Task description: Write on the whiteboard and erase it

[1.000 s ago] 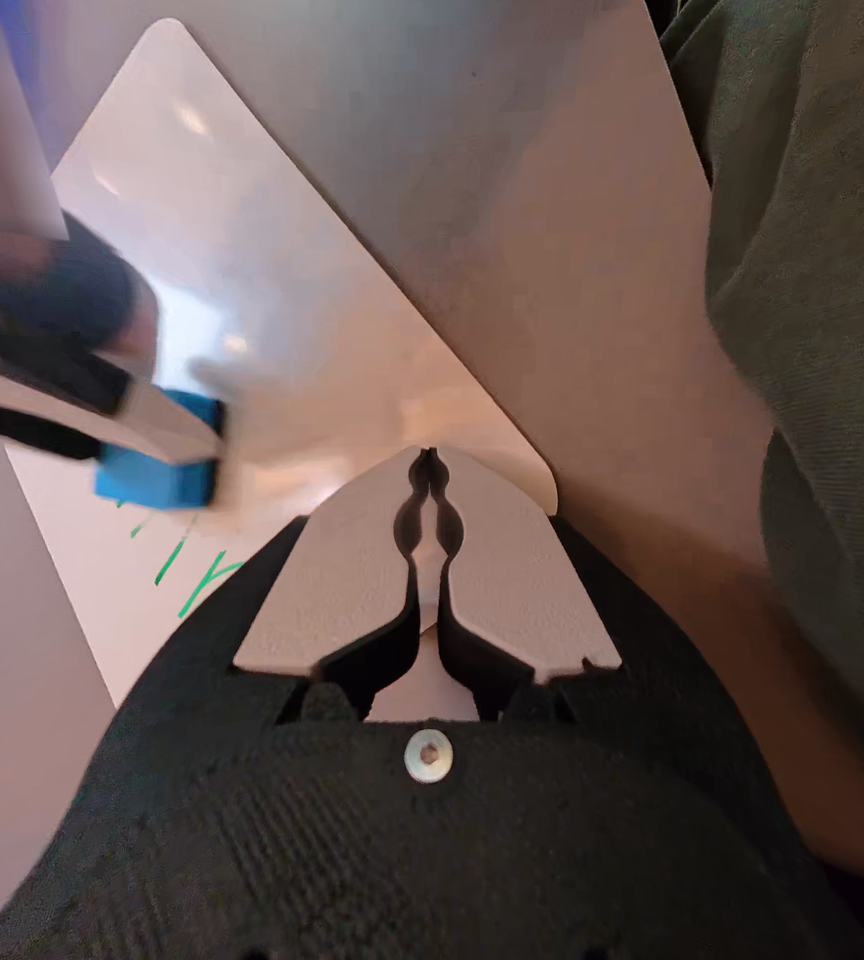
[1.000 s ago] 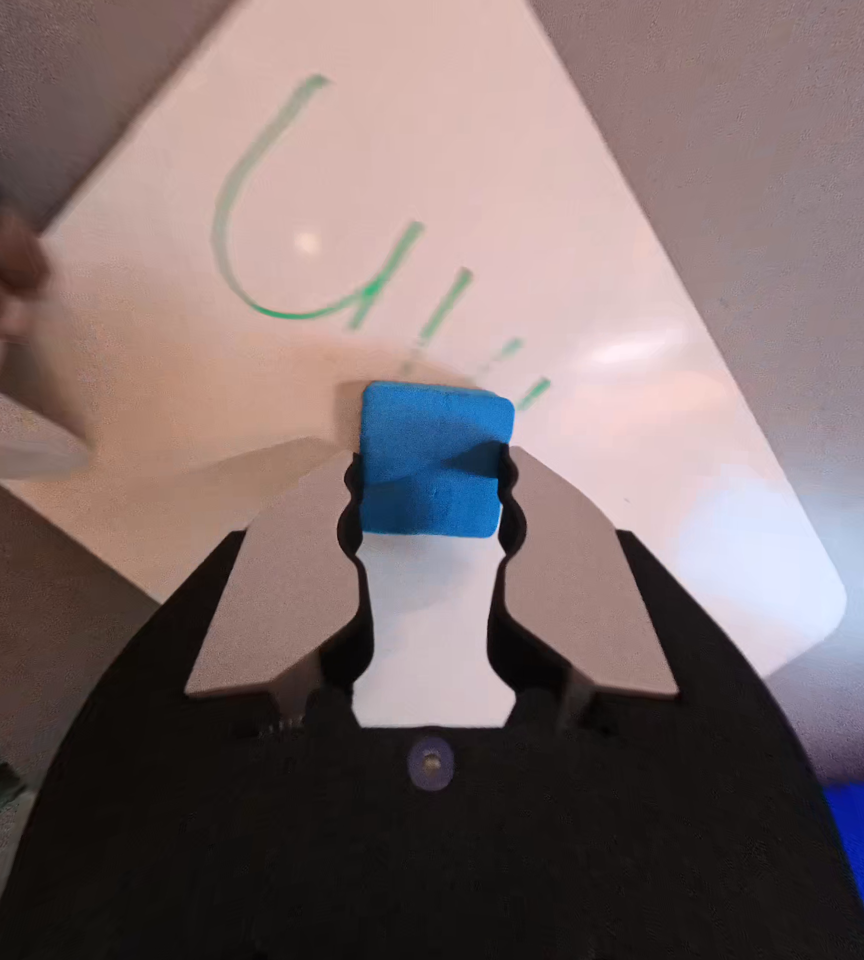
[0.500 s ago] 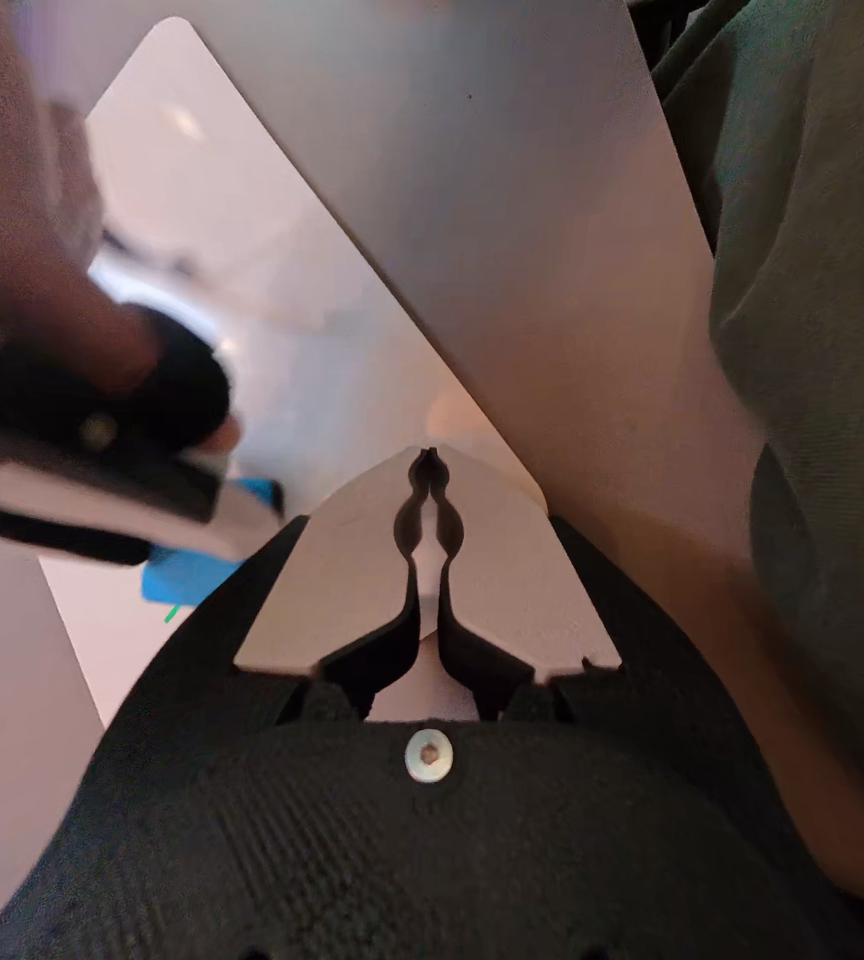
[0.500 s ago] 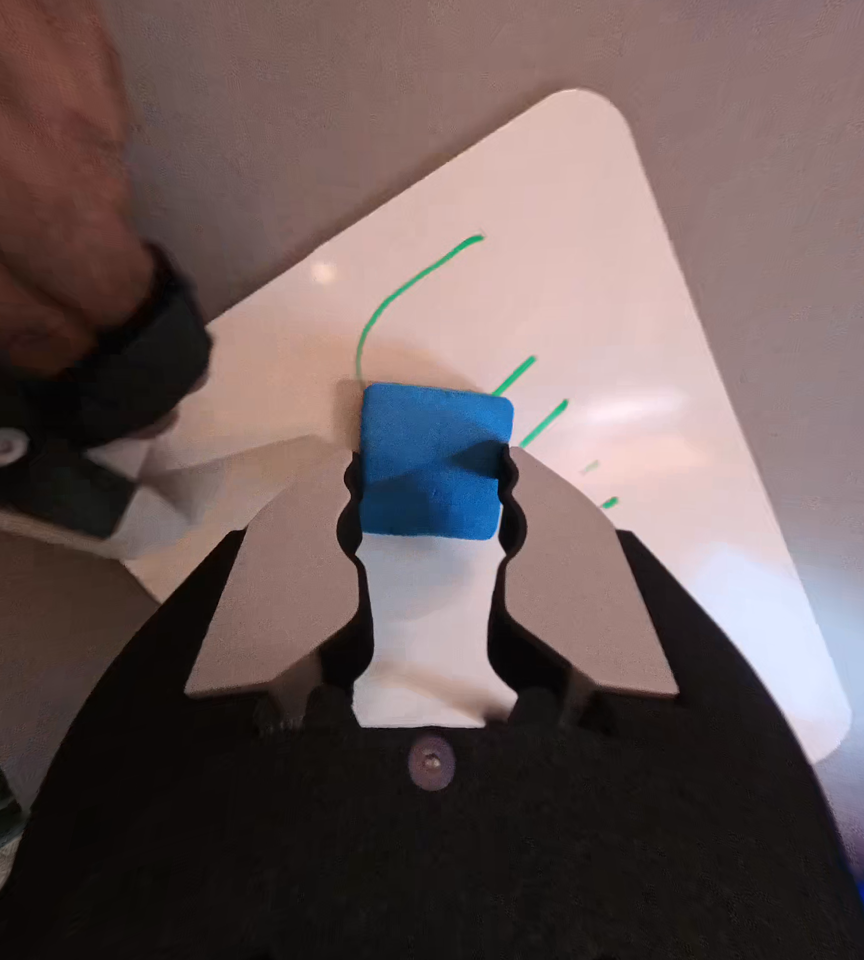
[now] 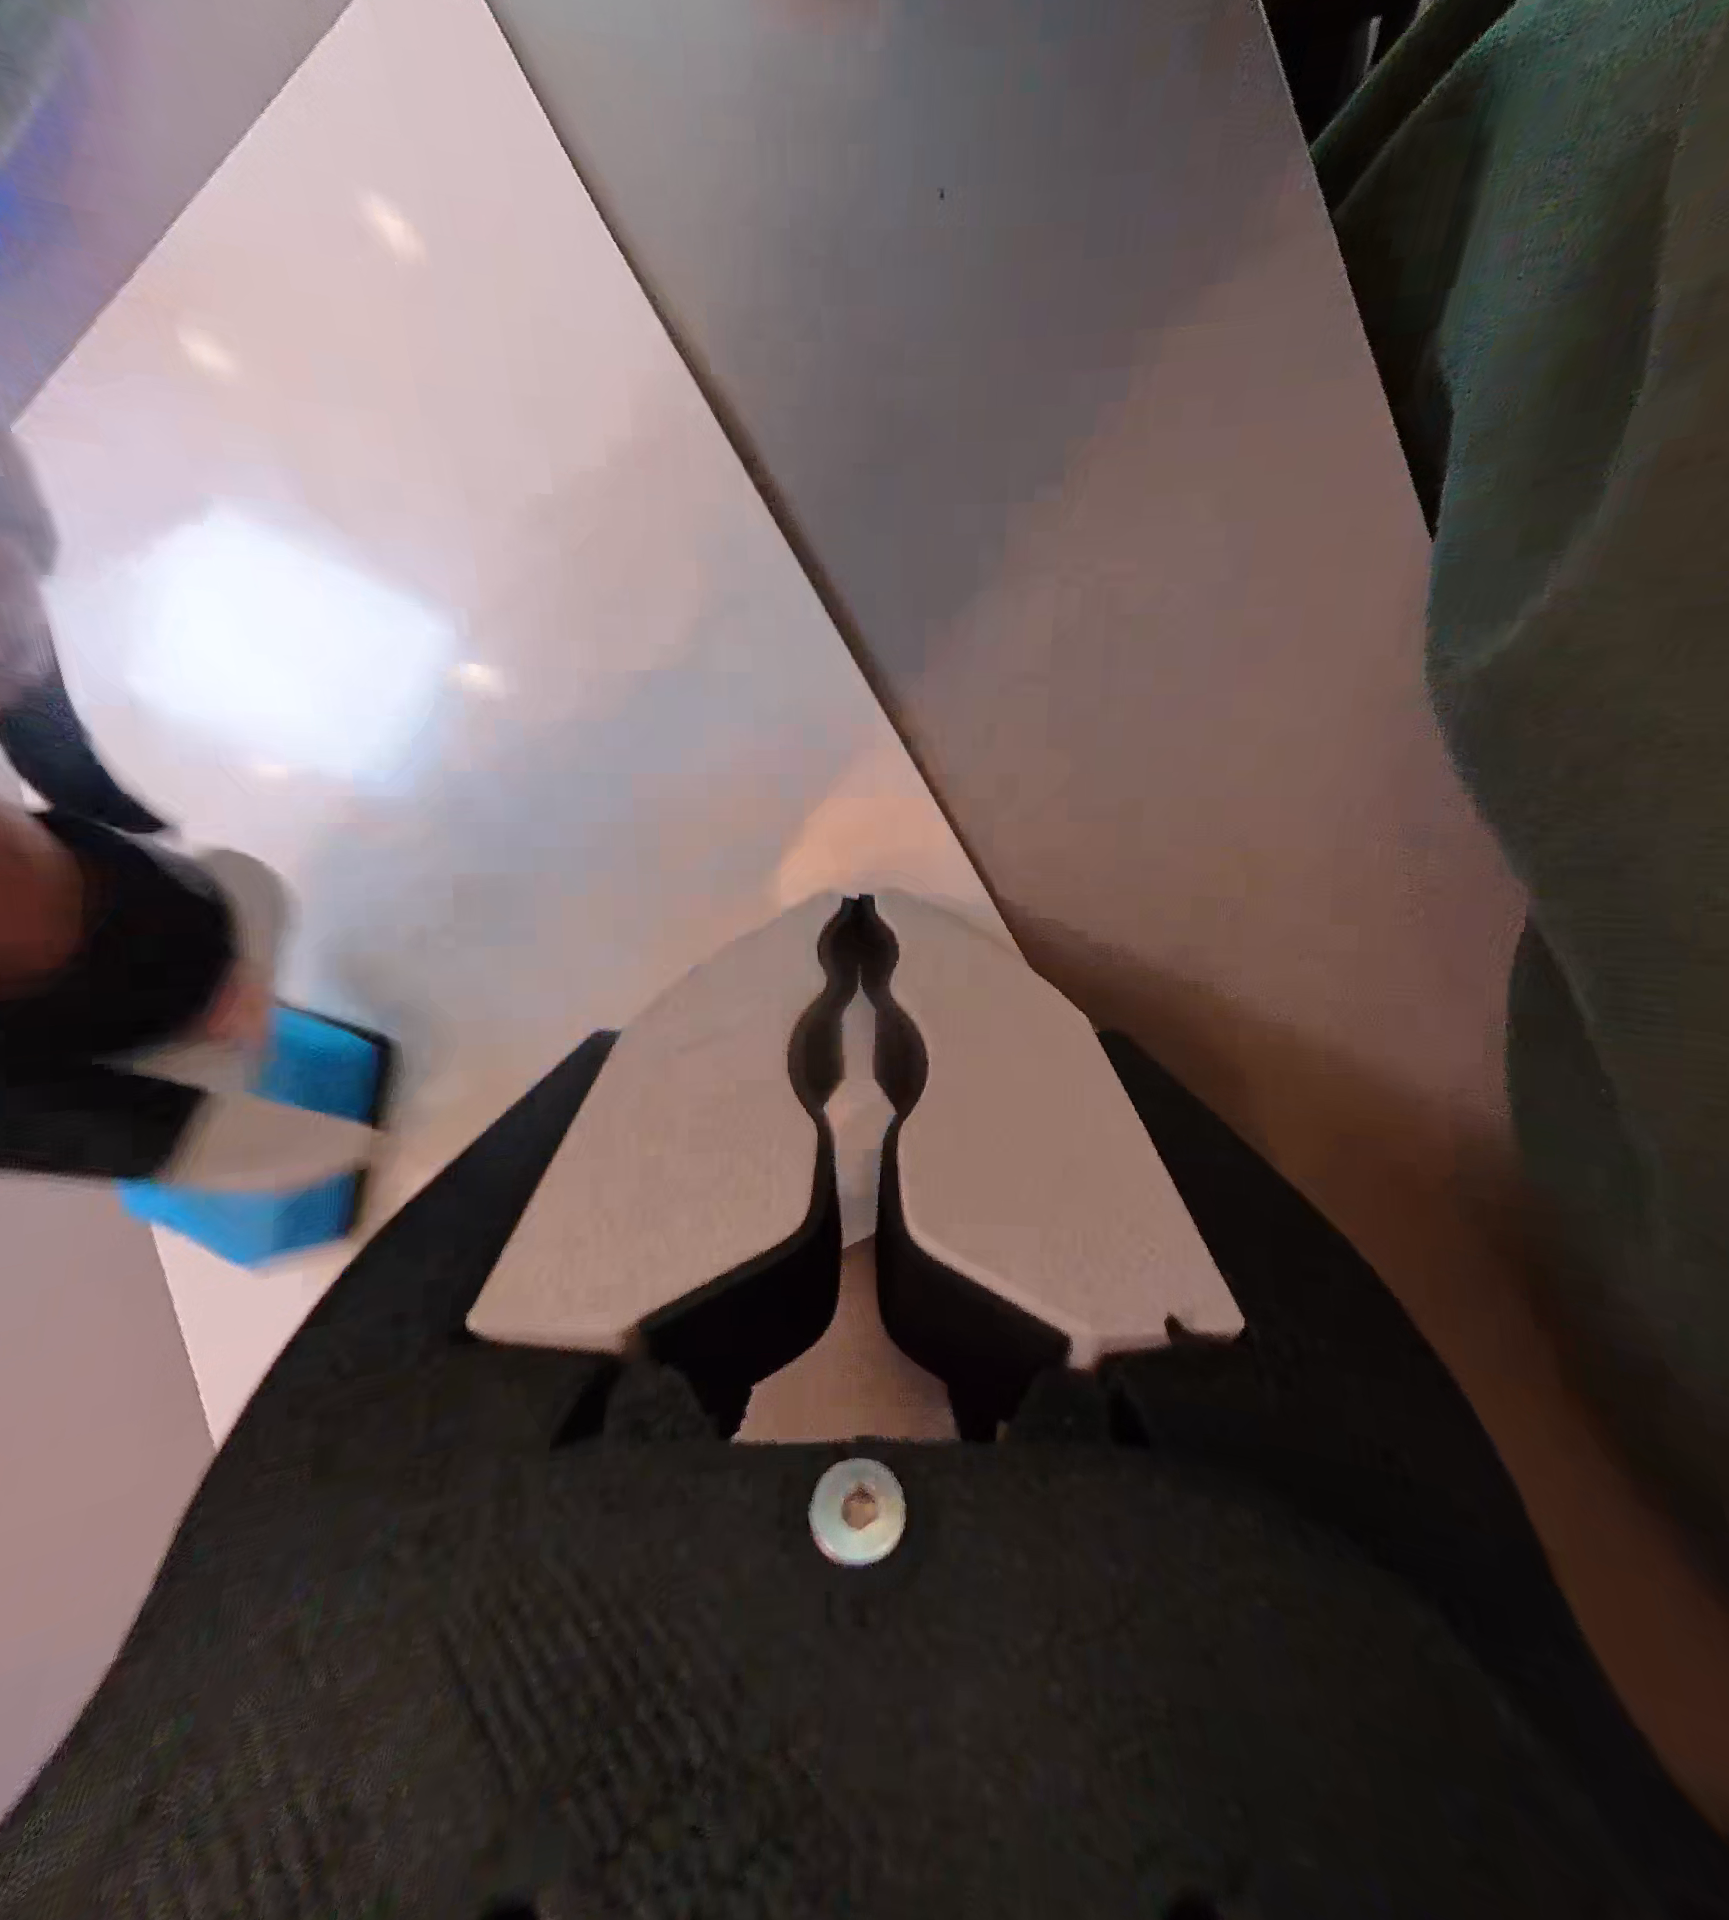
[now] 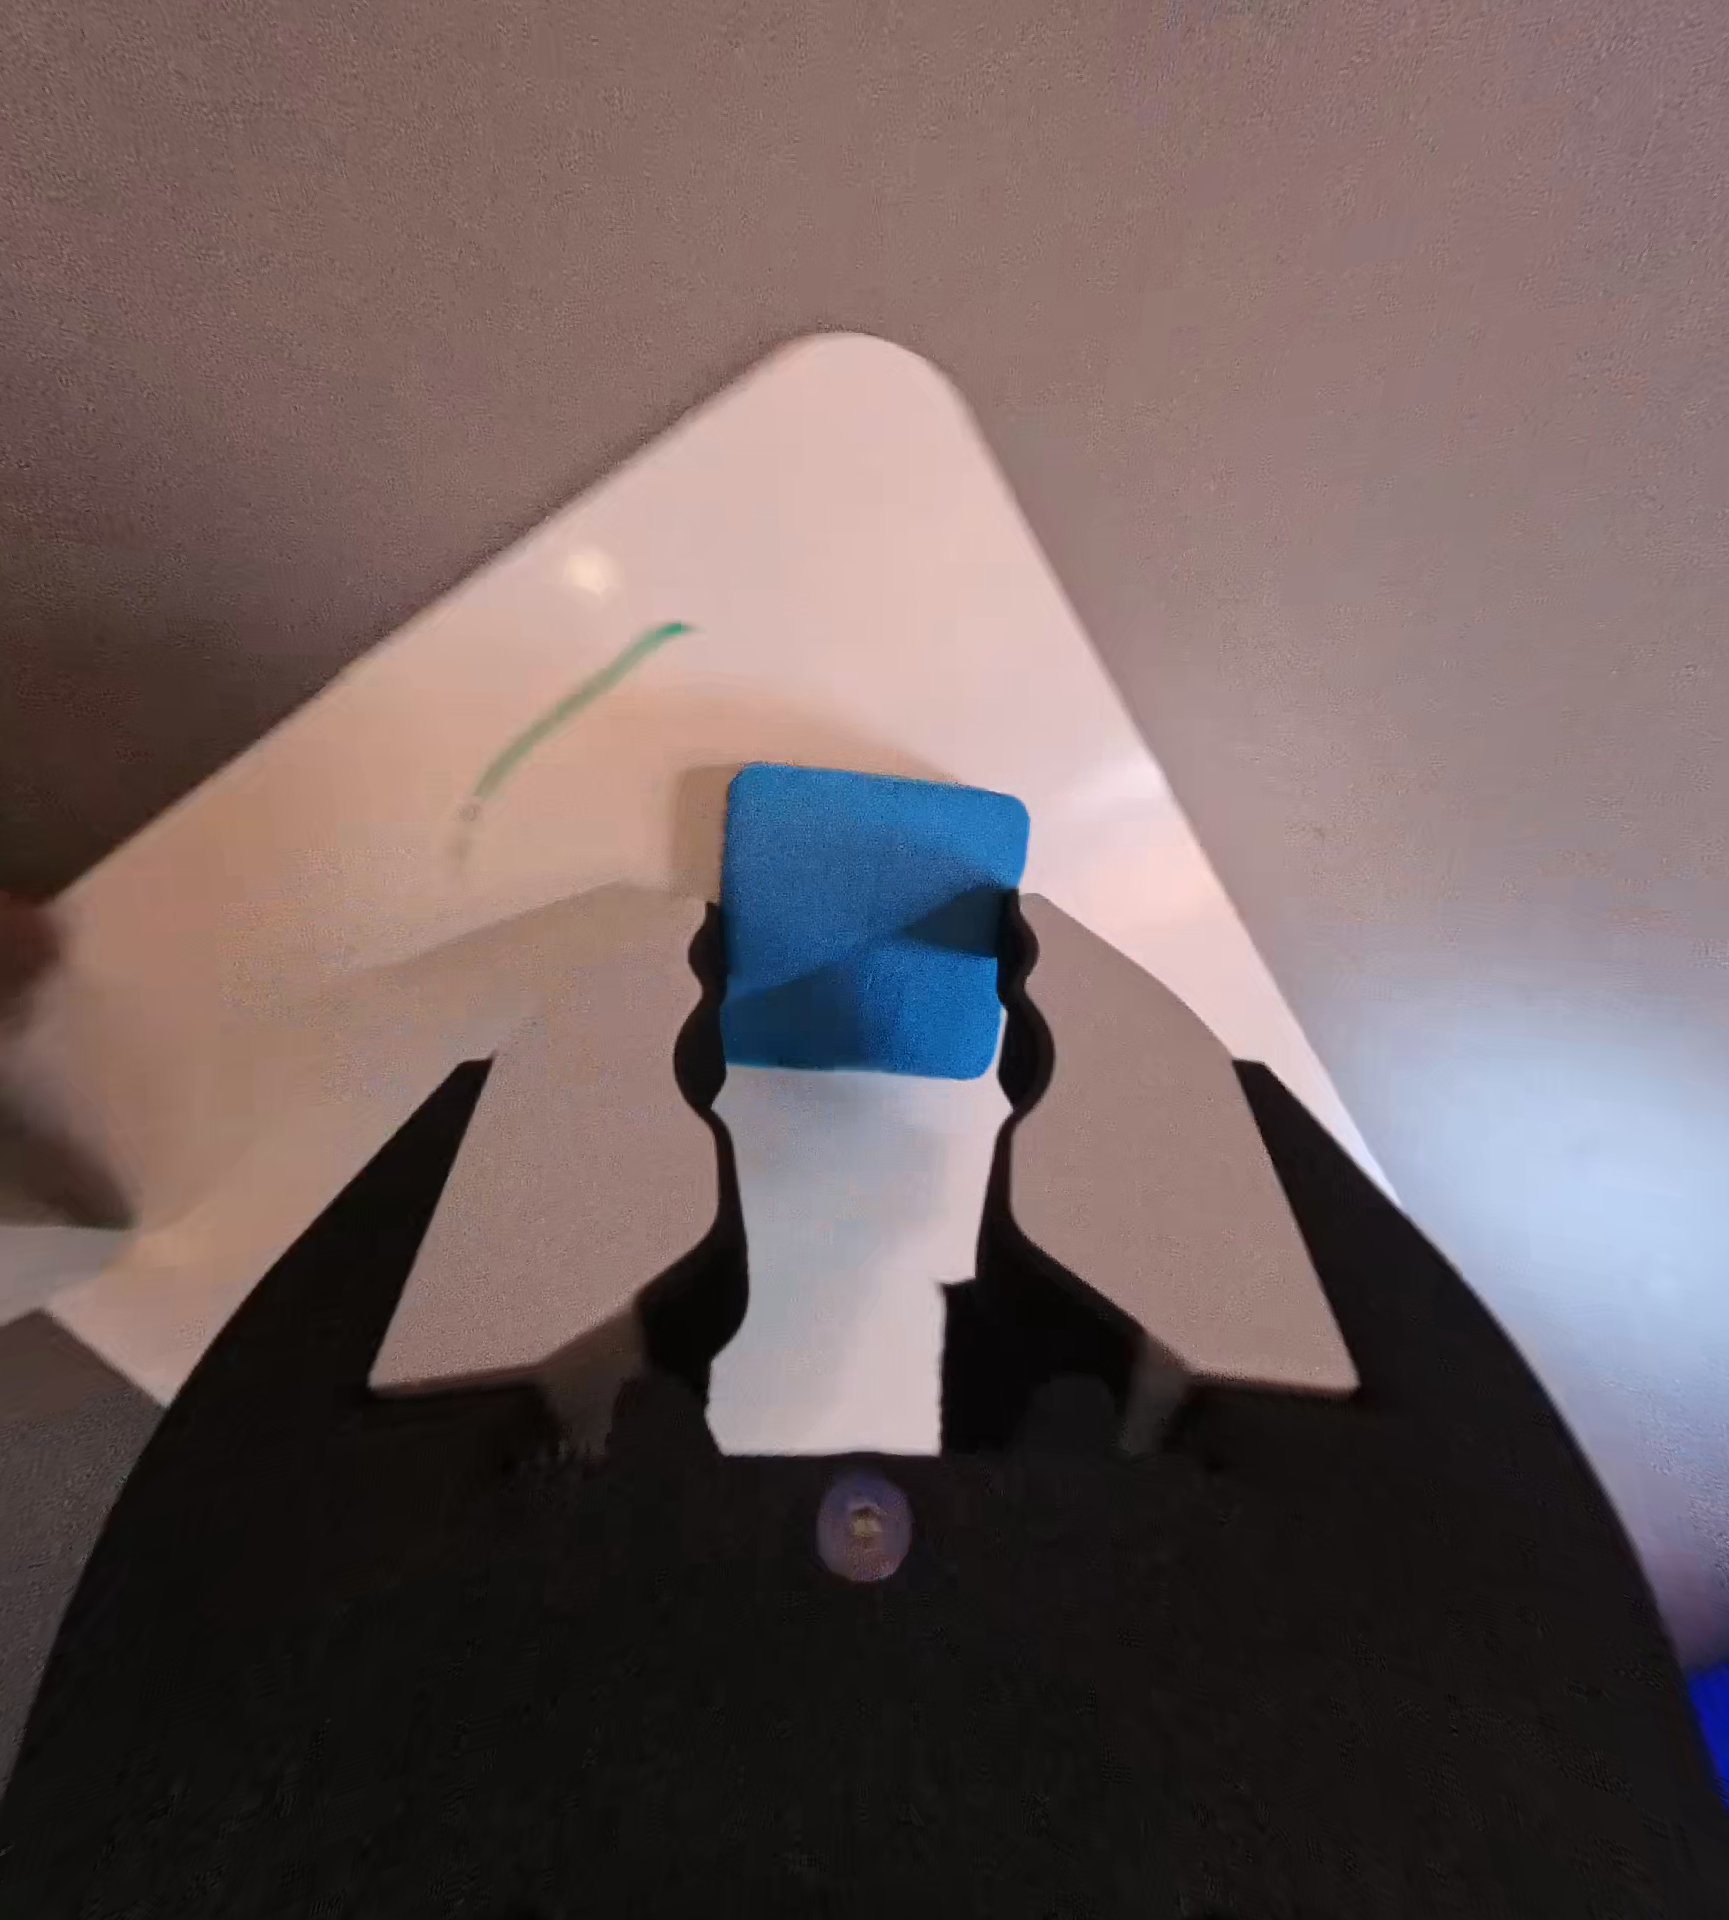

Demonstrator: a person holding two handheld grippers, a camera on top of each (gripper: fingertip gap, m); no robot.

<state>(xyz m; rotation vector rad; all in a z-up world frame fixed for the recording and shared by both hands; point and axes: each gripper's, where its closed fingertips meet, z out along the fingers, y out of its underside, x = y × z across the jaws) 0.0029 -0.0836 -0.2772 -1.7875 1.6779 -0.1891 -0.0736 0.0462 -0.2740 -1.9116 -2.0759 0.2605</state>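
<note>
Right claw [image 6: 860, 935] pinched the soft, light blue eraser [image 6: 870, 914] by its sides against the slick whiteboard [image 6: 839, 582], while the left claw [image 5: 860, 909] stayed closed and empty.

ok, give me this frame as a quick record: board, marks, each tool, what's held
board: white whiteboard lying flat on a grey table
marks: one green stroke left, beside the eraser
right tool: shut on a blue eraser, pads pressing both of its sides, eraser on the board
left tool: shut, nothing held, tips over the board's near edge
person: green sleeve at right of the left view
</note>
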